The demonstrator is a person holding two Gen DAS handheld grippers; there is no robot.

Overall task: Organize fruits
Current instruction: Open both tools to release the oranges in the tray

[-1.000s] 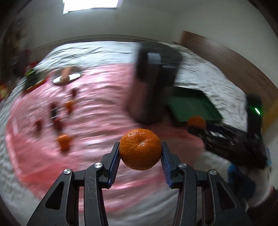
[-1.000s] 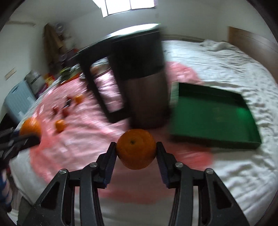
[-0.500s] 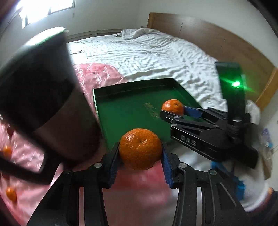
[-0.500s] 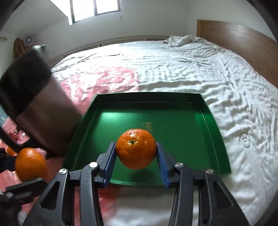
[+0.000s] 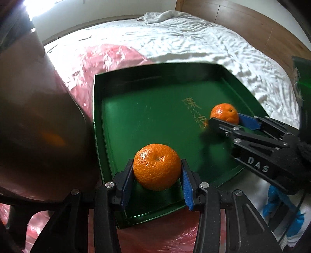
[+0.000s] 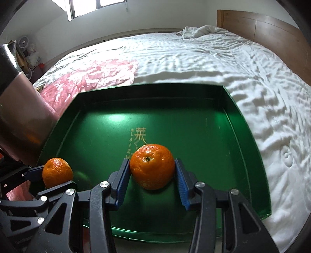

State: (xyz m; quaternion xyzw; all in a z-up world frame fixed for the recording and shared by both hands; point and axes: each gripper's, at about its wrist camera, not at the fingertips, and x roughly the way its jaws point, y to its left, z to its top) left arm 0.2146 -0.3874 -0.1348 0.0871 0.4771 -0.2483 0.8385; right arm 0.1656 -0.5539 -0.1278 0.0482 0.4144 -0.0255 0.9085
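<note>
Daylight enters from a window (image 6: 97, 7) high and far beyond the jaws, blown out to white in both views. It leaves a pale sheen on the green tray (image 6: 243, 124) ahead of the jaws and soft shadows in the folds of the white bedsheet (image 6: 213, 64). Small highlights sit on each mandarin (image 5: 157, 166) held between the pads. Fisheye bending curves the edges, and the corners go black. The metal container (image 5: 38, 116) to the left is dark and smeared.

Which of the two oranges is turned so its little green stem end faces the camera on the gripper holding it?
The orange in the right gripper: its stem scar shows. The left gripper's orange shows only a dimple.
</note>
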